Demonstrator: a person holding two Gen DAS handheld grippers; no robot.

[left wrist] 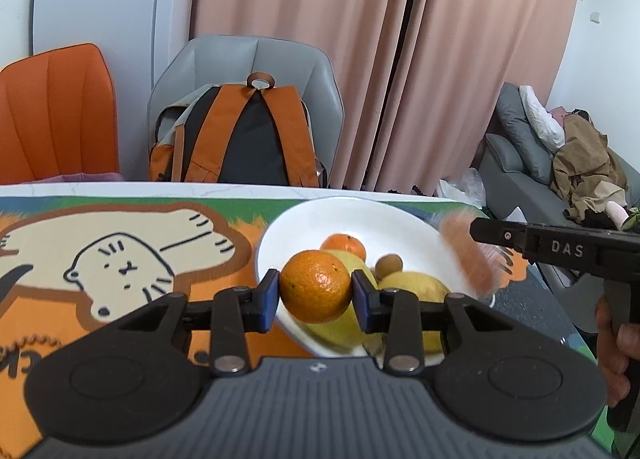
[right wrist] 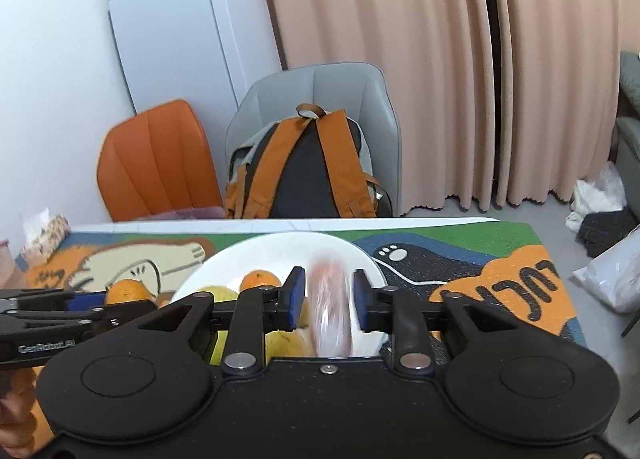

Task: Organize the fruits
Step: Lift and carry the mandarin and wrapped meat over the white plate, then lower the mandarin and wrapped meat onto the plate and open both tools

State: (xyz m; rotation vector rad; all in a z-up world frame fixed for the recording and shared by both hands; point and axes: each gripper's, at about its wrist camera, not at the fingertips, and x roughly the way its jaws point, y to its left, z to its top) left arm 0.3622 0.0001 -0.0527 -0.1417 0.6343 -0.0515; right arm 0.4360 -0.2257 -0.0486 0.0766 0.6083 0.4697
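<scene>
While left hand-held gripper [left wrist: 315, 291] clamps orange [left wrist: 314, 286], plate [left wrist: 296, 227] beneath.

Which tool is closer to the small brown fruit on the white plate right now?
Left. The left tool, gripping an orange, sits just in front of the small brown fruit on the white plate. The right tool hovers at the plate's right side, farther off.

We see an orange [left wrist: 315, 286] clamped between blue pads above the white plate's [left wrist: 360, 219] 7 o'clock rim. On the plate lie a smaller orange [left wrist: 345, 246] at 12 o'clock, yellow lemons [left wrist: 412, 285], and a small brown fruit [left wrist: 389, 265]. A blurred pinkish fruit [right wrist: 330, 311] hangs at 3 o'clock.
</scene>
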